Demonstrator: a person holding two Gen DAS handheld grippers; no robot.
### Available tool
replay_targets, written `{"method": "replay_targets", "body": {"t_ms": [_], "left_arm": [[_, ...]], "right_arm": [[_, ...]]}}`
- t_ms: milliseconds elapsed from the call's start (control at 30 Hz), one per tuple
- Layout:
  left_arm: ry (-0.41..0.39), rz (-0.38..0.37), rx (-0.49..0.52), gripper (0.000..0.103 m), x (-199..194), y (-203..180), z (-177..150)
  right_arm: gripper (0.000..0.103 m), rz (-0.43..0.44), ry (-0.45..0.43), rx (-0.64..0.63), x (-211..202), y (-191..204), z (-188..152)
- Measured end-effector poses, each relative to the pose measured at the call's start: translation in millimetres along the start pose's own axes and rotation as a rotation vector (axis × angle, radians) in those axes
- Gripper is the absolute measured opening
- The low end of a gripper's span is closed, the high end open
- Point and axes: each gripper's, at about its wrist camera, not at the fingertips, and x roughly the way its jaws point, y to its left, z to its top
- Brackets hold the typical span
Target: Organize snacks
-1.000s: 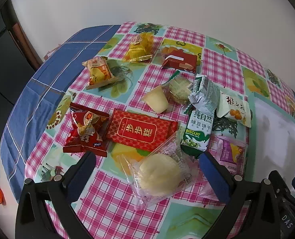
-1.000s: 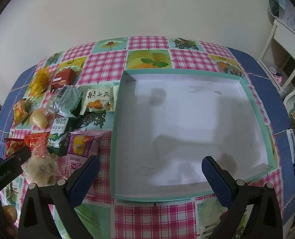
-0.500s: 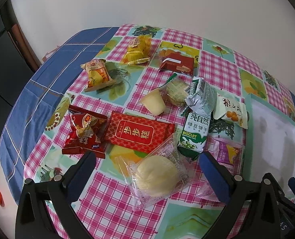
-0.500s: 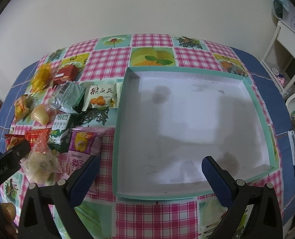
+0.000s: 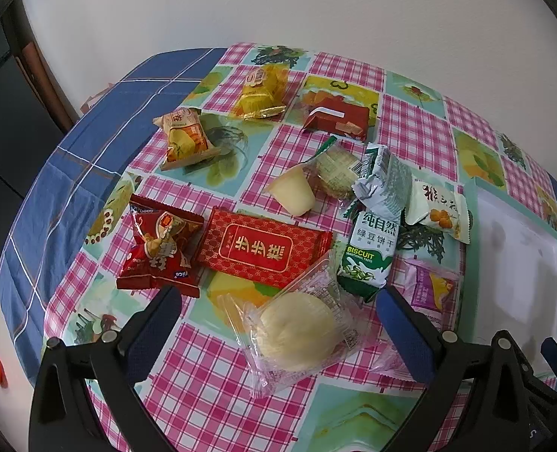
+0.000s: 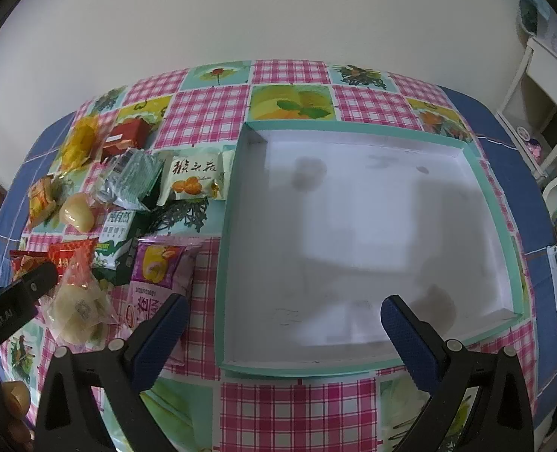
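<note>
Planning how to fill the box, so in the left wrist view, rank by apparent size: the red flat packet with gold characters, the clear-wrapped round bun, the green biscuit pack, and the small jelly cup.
1. Clear-wrapped bun, though it lies nearest the camera, so unsure against the next.
2. Red flat packet.
3. Green biscuit pack.
4. Jelly cup.

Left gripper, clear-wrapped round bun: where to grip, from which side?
Grip the clear-wrapped bun across its round middle, coming straight down from above with the left gripper, whose open fingers already straddle it. It lies flat on the tablecloth; the loose wrapper edges are floppy, and one corner overlaps the red flat pack, so a low approach from there would likely nudge that.
</note>
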Motion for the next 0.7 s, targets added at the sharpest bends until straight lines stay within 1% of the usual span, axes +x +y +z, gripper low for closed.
{"method": "replay_targets", "body": {"t_ms": [700], "left_arm": [[0.022,0.007,-0.016,0.103,4.2,-0.9,2.6]], "right_arm": [[0.103,-0.017,0.021,-0.021,3.5,1.2,-0.6]]}}
